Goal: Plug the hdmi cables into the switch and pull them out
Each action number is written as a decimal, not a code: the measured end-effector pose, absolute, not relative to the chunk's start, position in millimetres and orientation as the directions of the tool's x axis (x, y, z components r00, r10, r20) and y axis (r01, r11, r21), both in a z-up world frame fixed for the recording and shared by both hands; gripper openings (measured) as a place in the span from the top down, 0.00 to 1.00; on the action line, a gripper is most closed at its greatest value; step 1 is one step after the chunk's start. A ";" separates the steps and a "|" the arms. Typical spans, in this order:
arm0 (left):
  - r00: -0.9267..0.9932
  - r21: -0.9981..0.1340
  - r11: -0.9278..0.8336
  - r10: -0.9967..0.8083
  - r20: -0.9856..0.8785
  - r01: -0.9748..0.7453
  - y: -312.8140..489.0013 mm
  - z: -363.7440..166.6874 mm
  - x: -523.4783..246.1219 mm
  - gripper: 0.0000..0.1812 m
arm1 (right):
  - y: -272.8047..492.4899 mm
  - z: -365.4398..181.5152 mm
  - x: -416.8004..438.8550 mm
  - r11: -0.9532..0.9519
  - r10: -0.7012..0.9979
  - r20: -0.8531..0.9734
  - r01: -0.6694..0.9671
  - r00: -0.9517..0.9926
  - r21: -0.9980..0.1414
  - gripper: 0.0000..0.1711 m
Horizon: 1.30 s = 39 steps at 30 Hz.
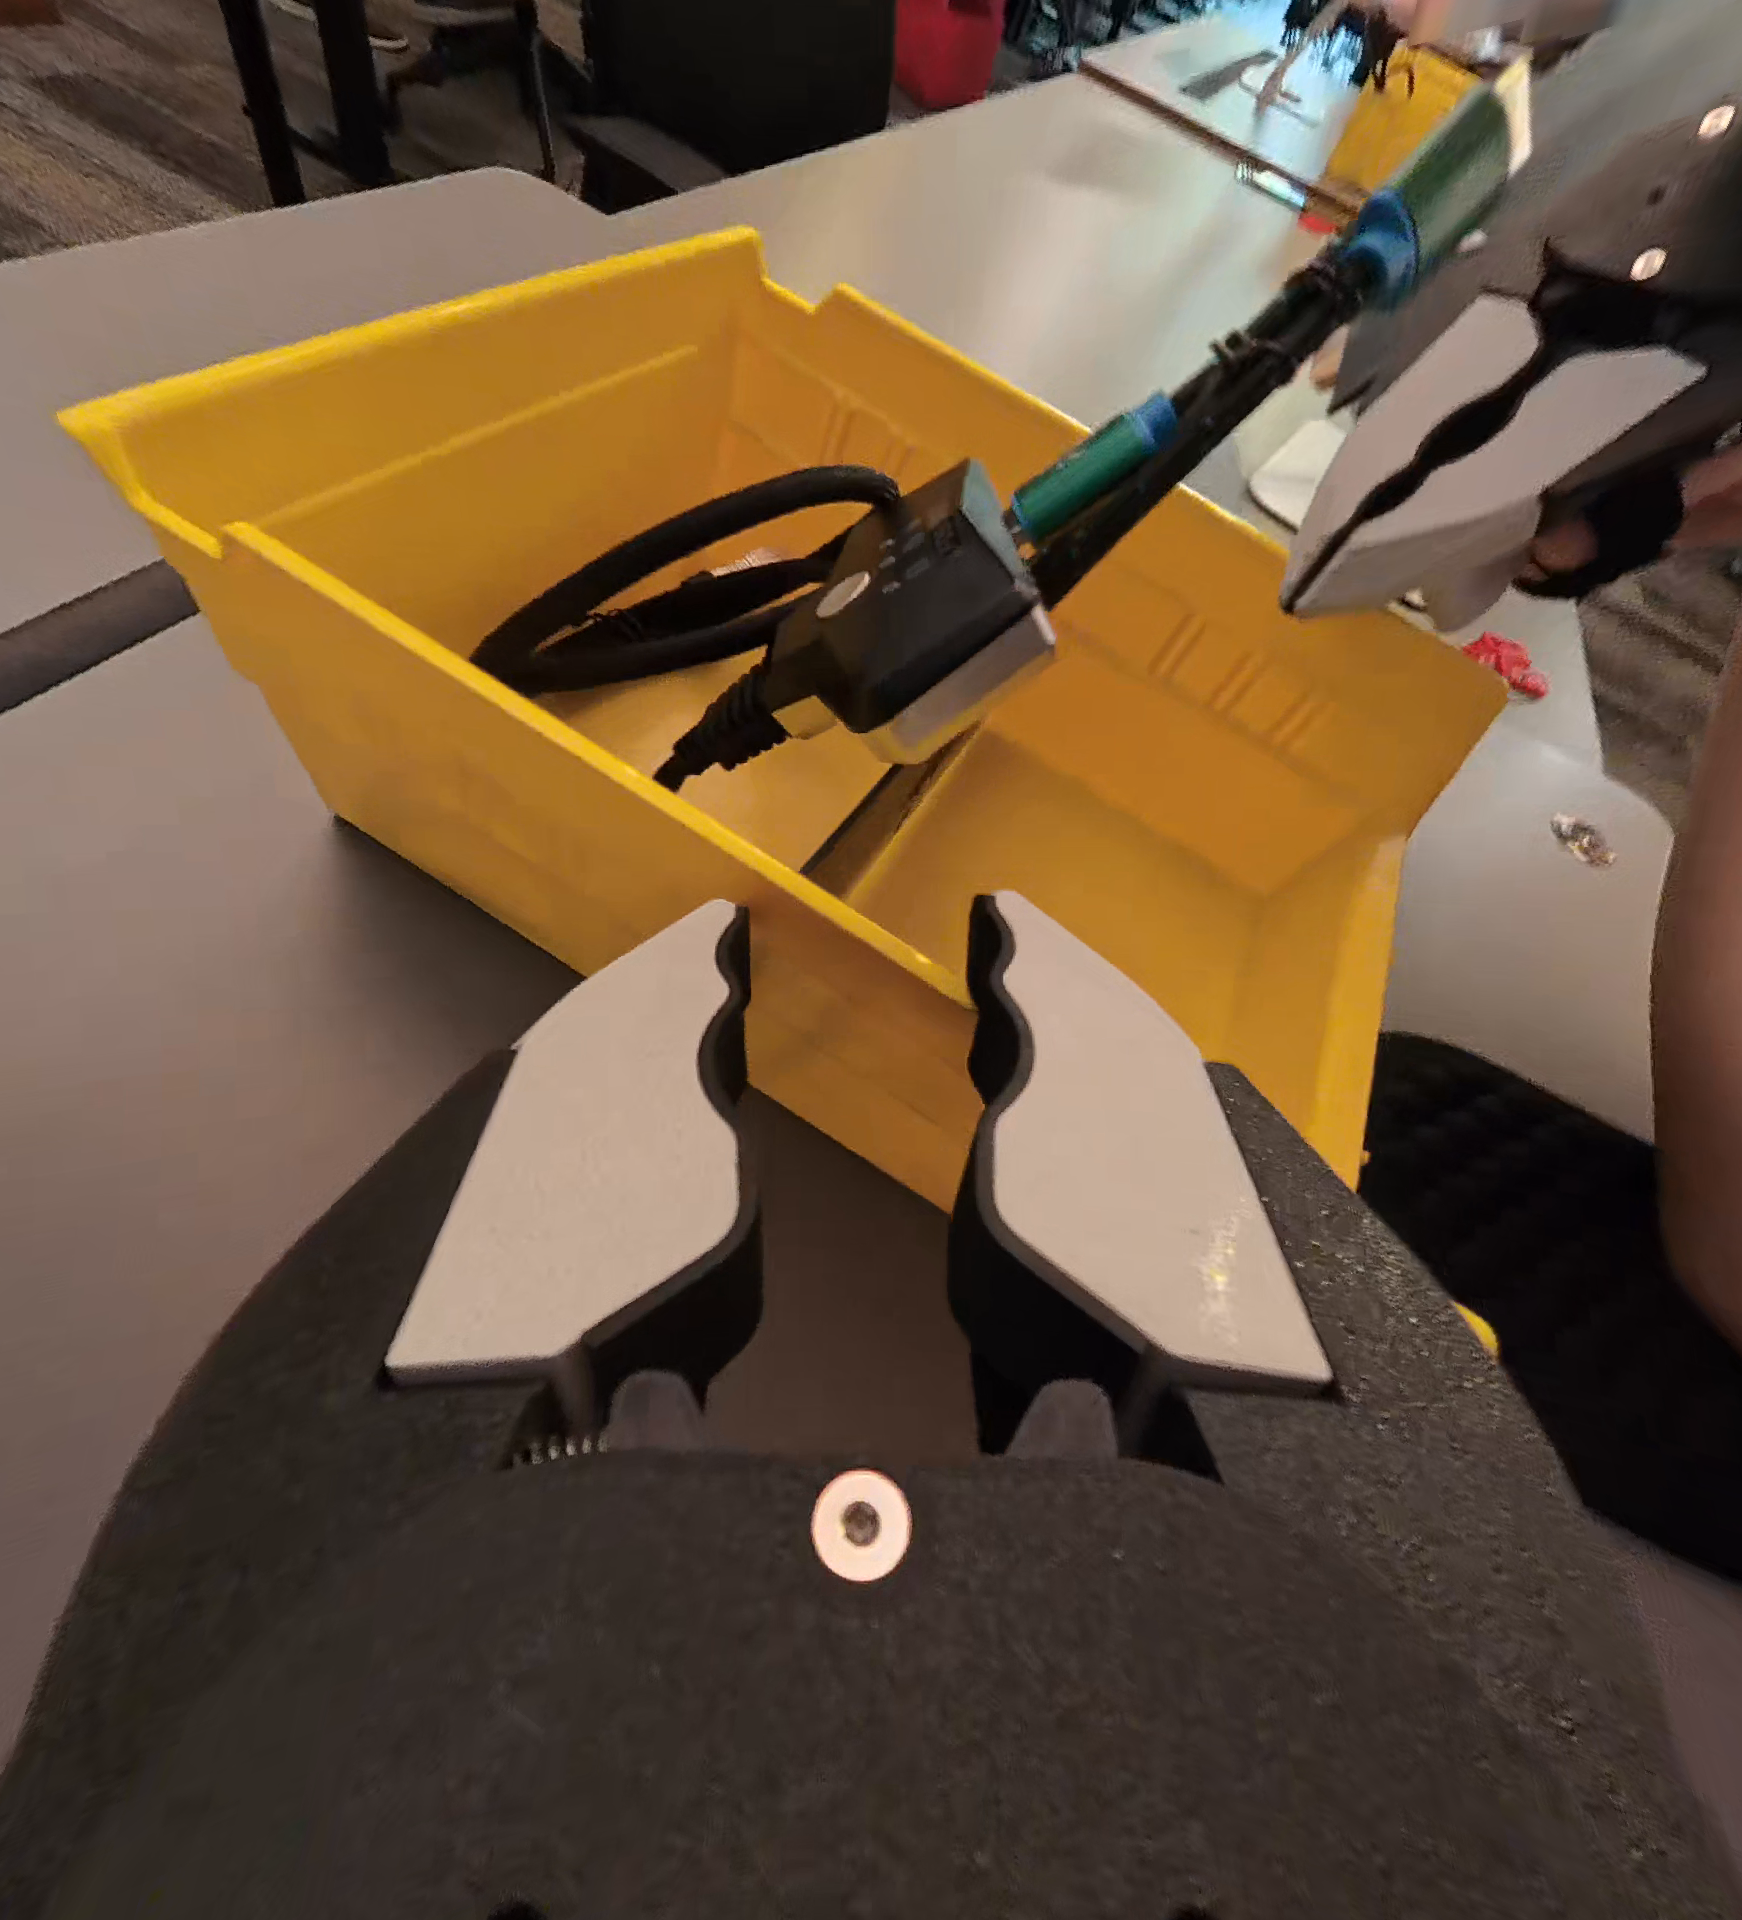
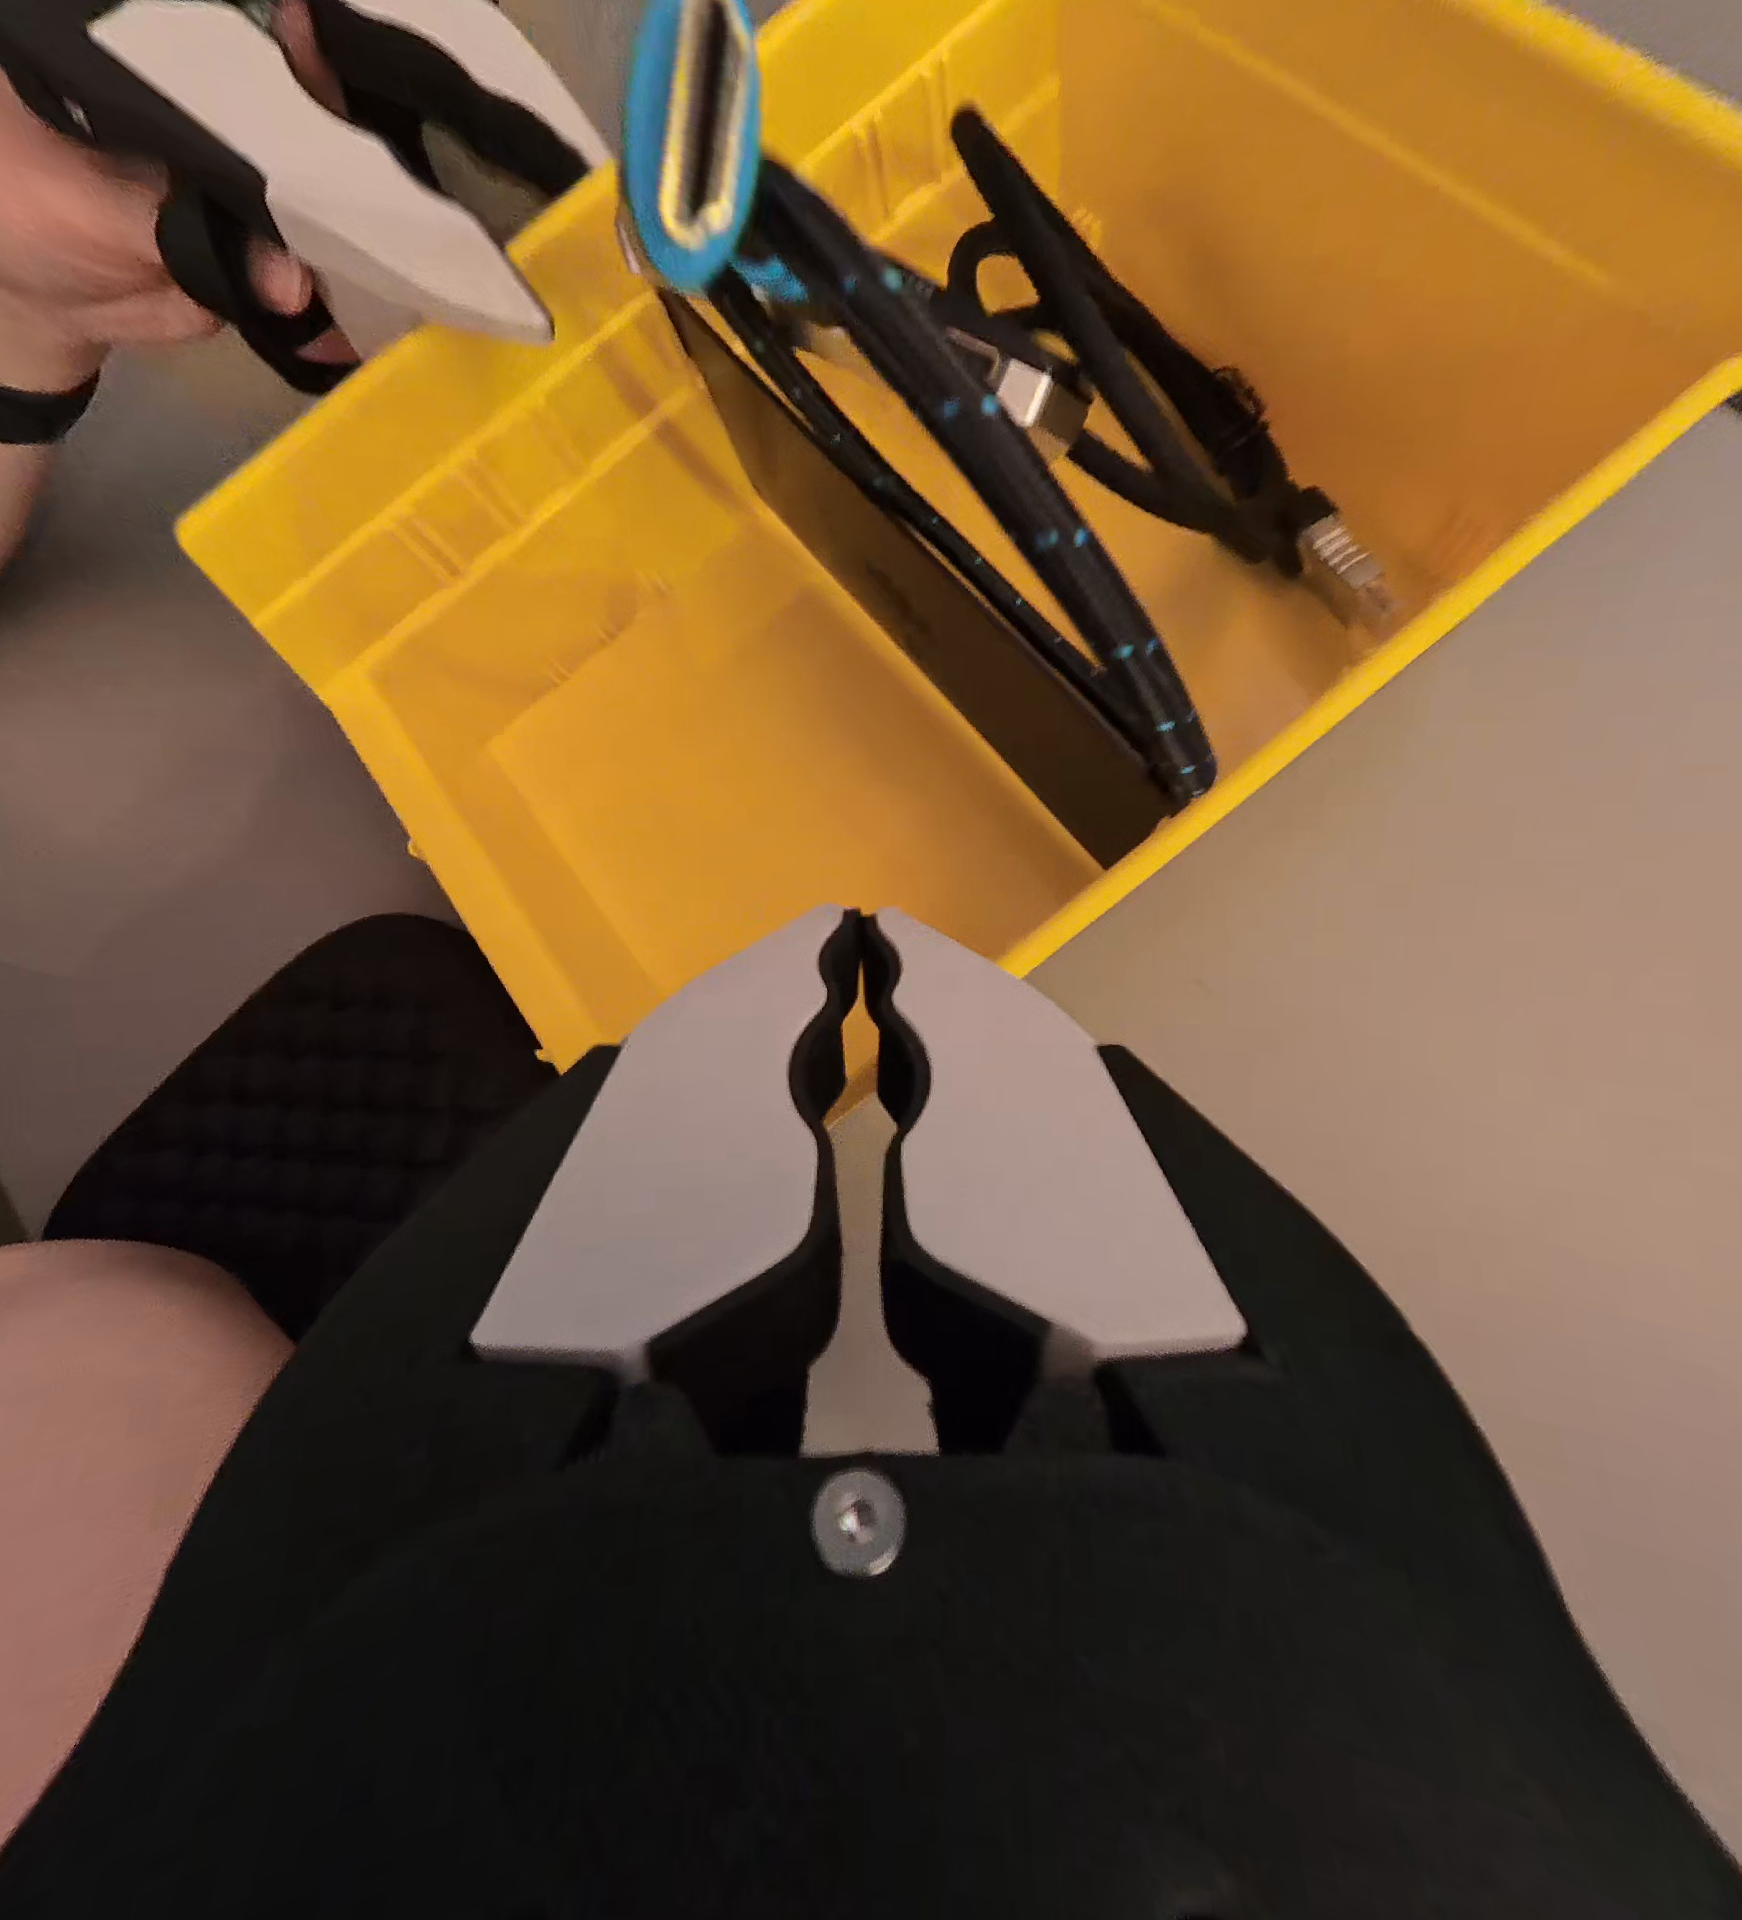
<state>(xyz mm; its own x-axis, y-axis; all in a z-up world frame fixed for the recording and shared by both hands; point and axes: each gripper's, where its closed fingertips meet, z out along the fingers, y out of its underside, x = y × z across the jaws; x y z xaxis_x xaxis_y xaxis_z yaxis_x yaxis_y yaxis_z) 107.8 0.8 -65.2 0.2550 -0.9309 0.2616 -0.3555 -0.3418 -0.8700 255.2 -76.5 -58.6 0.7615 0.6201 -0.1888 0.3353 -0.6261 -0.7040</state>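
Observation:
A yellow bin (image 1: 493,727) with a black divider (image 1: 877,810) stands on the grey table. The black HDMI switch (image 1: 929,613) leans tilted over the divider. A green-and-blue HDMI plug (image 1: 1085,468) sits in its upper end. Its tied black cable (image 1: 1251,353) rises to a free plug (image 1: 1438,187), which faces the right wrist camera (image 2: 690,135). A coiled black cable (image 1: 638,603) lies in the bin. My left gripper (image 1: 862,914) is open and empty at the bin's near wall. My right gripper (image 2: 862,920) is shut with nothing between its tips, above the bin's edge (image 1: 1308,582).
A person's arm (image 1: 1740,935) is at the right. A black mesh seat (image 2: 306,1091) lies below the table edge beside the bin. A table seam (image 1: 46,655) runs at the left. A red wrapper (image 1: 1501,665) and a yellow bag (image 1: 1397,114) lie farther off. Spacing between my two grippers at the tips: around 20 cm. It is some 9 cm from my left tips to the green-and-blue HDMI plug (image 1: 1085,468).

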 end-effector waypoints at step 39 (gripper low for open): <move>0.640 -0.495 -0.417 -0.598 -0.483 -0.763 97.3 -67.7 -363.4 0.67 | -68.7 206.4 147.9 0.453 0.361 0.382 0.198 0.851 -0.869 0.84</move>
<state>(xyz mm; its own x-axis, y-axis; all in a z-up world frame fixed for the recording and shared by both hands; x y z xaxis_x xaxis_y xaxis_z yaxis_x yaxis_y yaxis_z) -363.4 97.3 -67.7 0.6397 -0.5981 -0.4827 -0.7627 -0.4168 -0.4945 147.9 -68.7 206.4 0.8510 0.3609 0.3817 0.1978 0.4530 -0.8693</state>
